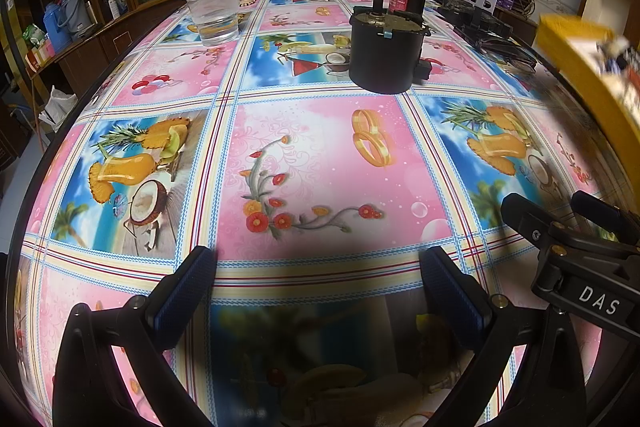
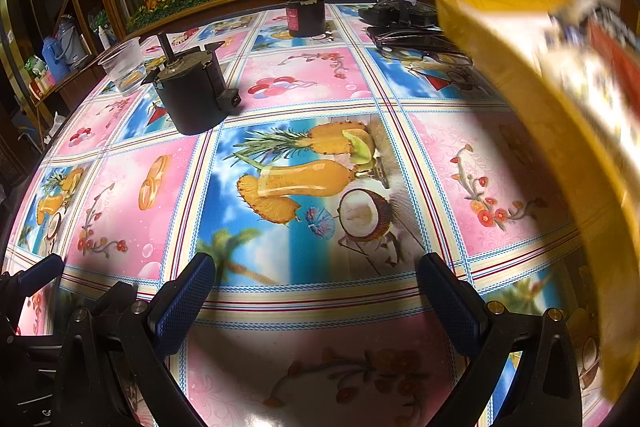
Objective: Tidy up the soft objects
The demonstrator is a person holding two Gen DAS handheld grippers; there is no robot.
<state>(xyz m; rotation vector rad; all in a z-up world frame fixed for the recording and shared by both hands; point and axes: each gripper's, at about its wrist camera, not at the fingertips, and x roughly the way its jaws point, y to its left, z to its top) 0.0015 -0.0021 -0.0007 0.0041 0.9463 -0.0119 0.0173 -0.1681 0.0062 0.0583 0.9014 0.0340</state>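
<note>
The left gripper (image 1: 318, 303) and the right gripper (image 2: 316, 303) are held spread wide and empty above a table (image 1: 328, 163) covered in a fruit-and-flower print. A blurred yellow package (image 2: 560, 131) is seen in the air at the right edge, nearer the camera than the black cylindrical motor (image 1: 386, 55). A clear plastic cup (image 1: 214, 13) stands left of the motor.

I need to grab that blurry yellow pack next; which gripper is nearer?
Right, probably. The yellow pack looms large just right of the right gripper; for the left gripper it sits far right. Both jaws are open and empty.
</note>
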